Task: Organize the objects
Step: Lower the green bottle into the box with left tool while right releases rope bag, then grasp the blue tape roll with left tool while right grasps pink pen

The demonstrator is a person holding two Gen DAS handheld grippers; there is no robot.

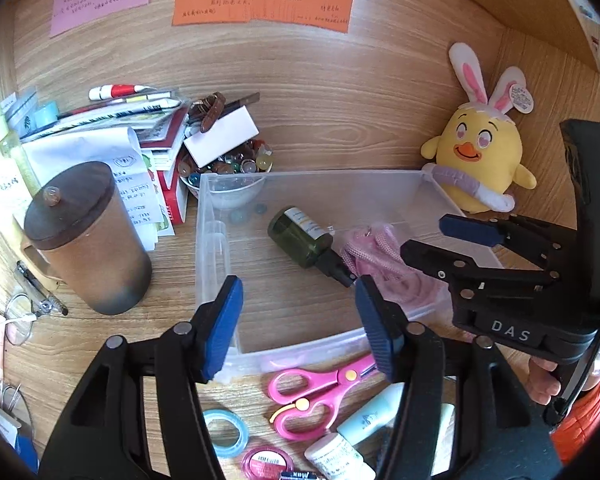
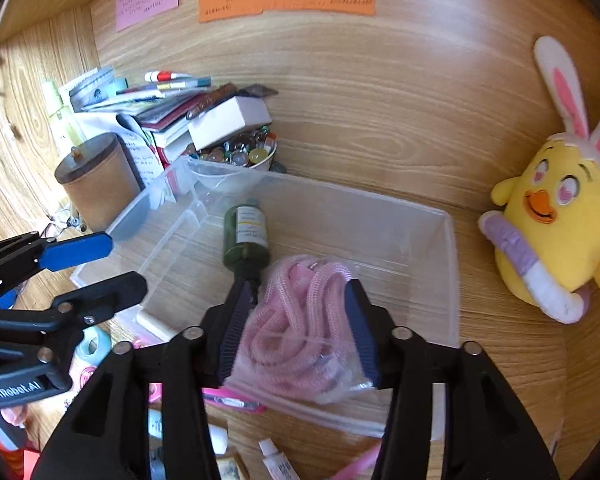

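Bag of pink cord [image 2: 300, 320] lay at the near right of the clear plastic bin [image 2: 452, 248], partly over the near wall, its zip edge hanging toward you. Beside it, touching or nearly so, the green bottle [image 2: 246, 236] lay on its side on the bin floor, cap toward the bag.

Your right gripper [image 2: 296, 328] straddled the bag. The pads stood to either side of the plastic with a little slack showing, so I read the jaws as released around it rather than clenched; contact on the left pad could not be ruled out, as that frame was slightly blurred there. Your left gripper [image 1: 300, 320] hung over the bin's near-left corner, jaws apart, nothing between them.

Judgement: the step was the drop-off of the bag into the bin. To do it well, you needed to let the jaws clear the bag fully before pulling back, and to draw the gripper up and away rather than sideways, since the loose film could snag a pad and drag the bag back over the wall. The overhanging edge wanted a nudge inward.

Outside the bin, toward you, the pink scissors [image 1: 320, 388], tape roll [image 1: 226, 432] and small tubes were still on the desk, probably next. The left gripper was well placed for the scissors. The plush chick [image 2: 556, 220] sat apart at right.
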